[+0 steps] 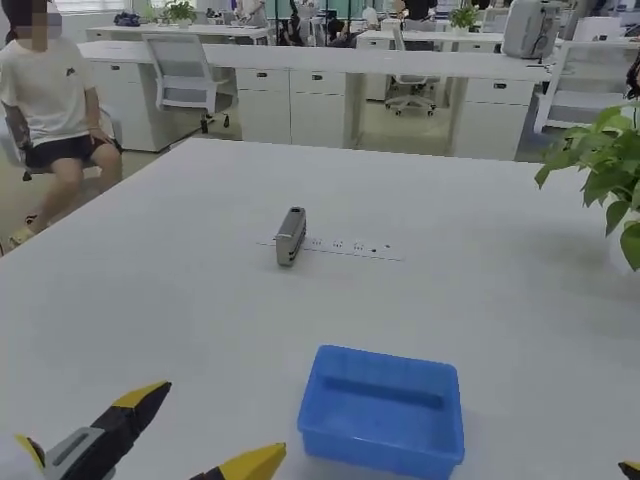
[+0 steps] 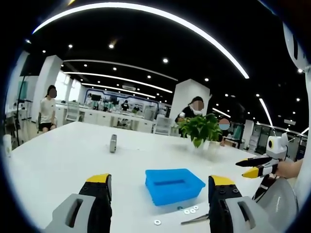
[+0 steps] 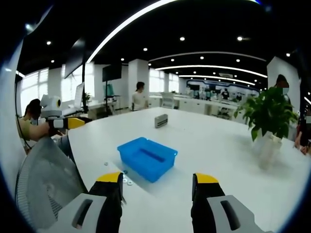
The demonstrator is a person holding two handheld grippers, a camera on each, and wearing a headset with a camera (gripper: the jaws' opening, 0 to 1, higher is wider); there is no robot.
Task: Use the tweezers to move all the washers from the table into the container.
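A blue container [image 1: 380, 410] stands on the white table near its front edge; it also appears in the left gripper view [image 2: 174, 184] and the right gripper view [image 3: 147, 156]. Several small washers [image 2: 187, 209] lie on the table in front of it, one more washer [image 2: 157, 222] apart to the left, and metal tweezers [image 2: 197, 219] lie beside them. The washers [image 3: 127, 180] also lie left of the container in the right gripper view. My left gripper [image 1: 205, 430] is open and holds nothing, left of the container. My right gripper [image 3: 158, 178] is open with nothing in it.
A grey socket block [image 1: 290, 236] stands at the table's middle. A potted plant [image 1: 600, 170] sits at the right edge. A person [image 1: 50, 100] sits on a chair beyond the table's left side. Desks and office chairs fill the background.
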